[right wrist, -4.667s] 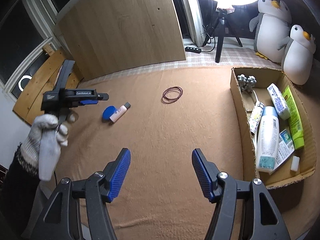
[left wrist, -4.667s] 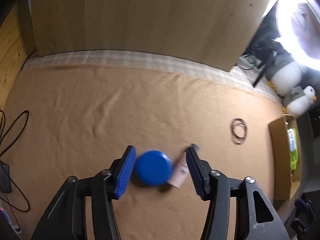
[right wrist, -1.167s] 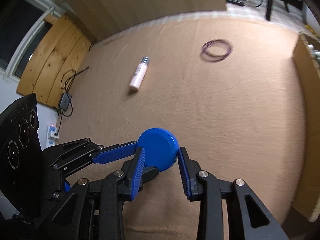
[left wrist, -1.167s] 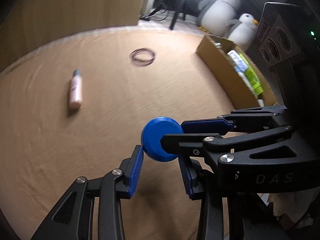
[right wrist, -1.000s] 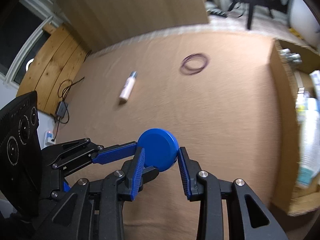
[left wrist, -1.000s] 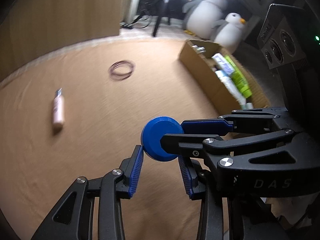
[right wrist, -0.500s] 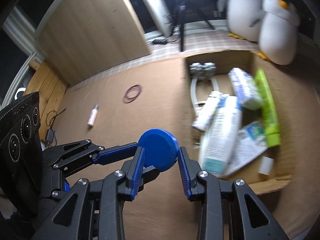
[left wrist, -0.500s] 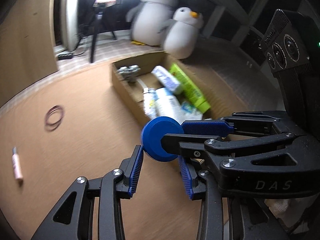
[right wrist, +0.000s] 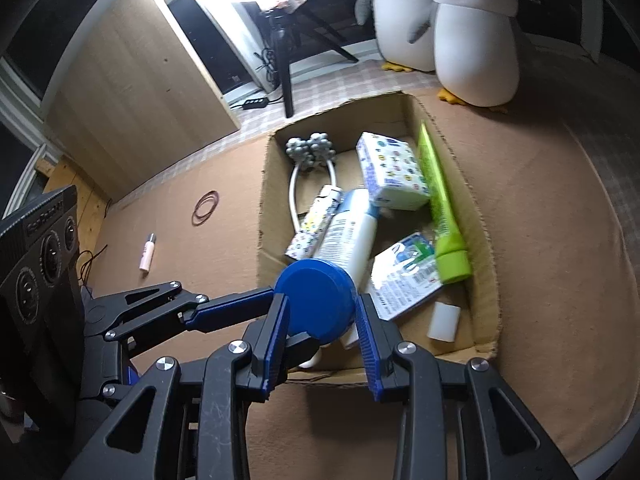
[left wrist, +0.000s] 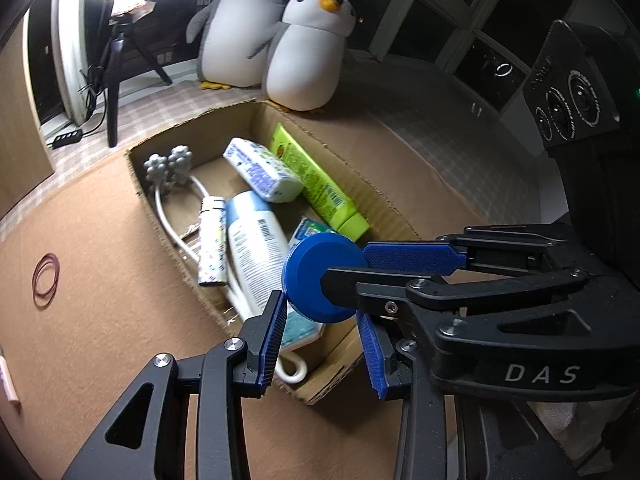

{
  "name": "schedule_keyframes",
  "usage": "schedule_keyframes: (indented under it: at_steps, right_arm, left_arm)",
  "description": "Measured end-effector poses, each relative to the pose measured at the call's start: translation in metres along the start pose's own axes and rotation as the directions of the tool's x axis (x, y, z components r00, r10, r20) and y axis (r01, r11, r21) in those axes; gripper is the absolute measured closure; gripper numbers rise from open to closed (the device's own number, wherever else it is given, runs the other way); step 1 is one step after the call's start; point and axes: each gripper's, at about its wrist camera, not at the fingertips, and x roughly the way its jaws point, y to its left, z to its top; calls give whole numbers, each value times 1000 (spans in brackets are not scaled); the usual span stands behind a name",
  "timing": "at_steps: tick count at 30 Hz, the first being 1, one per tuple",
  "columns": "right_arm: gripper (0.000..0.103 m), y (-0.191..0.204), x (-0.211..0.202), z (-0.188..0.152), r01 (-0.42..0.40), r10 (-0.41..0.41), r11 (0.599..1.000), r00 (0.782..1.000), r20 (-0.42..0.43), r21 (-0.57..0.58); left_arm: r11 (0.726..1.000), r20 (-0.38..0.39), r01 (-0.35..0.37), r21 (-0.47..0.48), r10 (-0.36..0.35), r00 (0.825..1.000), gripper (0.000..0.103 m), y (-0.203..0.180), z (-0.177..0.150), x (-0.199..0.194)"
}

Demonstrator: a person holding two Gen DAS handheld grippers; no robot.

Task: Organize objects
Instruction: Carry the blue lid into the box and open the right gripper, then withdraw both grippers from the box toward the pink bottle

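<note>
A round blue tin [left wrist: 320, 276] is held in the air by both grippers at once. My left gripper [left wrist: 322, 340] is shut on its edges, and my right gripper [right wrist: 322, 330] is shut on the blue tin [right wrist: 316, 304] too, crossing the left one from the side. The tin hangs over the near end of an open cardboard box [left wrist: 136, 168], which also shows in the right wrist view [right wrist: 264, 208]. In the box lie a white bottle [right wrist: 352, 232], a green tube [right wrist: 440, 200] and several other toiletries.
A pink tube [right wrist: 147, 258] and a loop of rubber bands [right wrist: 205, 208] lie on the brown cloth left of the box. Two plush penguins [left wrist: 304, 52] stand behind the box. A ring light tripod [right wrist: 280, 52] and a wooden board [right wrist: 132, 100] are at the back.
Both grippers have carried the blue tin together from over the bare cloth to over the near end of the box. The pink tube and rubber bands stayed behind on the left.
</note>
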Motion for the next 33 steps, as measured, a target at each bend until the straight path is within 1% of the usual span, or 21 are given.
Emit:
schedule_keyframes:
  at_steps: [9,10,11,13,14,15,20,25,31,33]
  right_arm:
    - [72,-9,-3,0,4,-5,1000,1000,10,12]
    - [72,-8,-3,0,7,-7,1000,1000,13,8]
    - [72,-8,-4,0,14,-14,1000,1000,23,5]
    - [63,-6,-6,0,43,-43,999,998,46,4]
    - [49,-6,-7,1,58,-58,998,997,59,7]
    - [41,-6,-8,1,69,-69,998,995,72,10]
    - [40,-7,-9,2,78,-80,997,993,82,18]
    - [40,-3,-6,2,68,-70,997,995,76,27]
    - [40,13,-1,1,55,-55,998,995,79,1]
    - [40,21,2,1,49,-48,999,996,81,-8]
  left_arm:
    - [999,4,-3,33,3,1000,64,-7,3,2]
    - [999,5,-8,40,7,1000,62,-8,2,1]
    - [999,-2,-13,49,14,1000,55,-10,1,2]
    - [998,-6,-29,63,29,1000,44,-12,-1,2]
    - [997,-2,-36,67,36,999,43,-13,-3,1]
    - [997,-2,-36,66,36,999,43,-13,-3,0]
    - [998,7,-38,49,38,999,43,-9,-6,-7]
    - [999,11,-48,18,48,999,43,0,-11,-16]
    - [996,20,-79,-30,79,997,43,21,-24,-31]
    - [994,25,-99,-55,101,995,43,32,-30,-39]
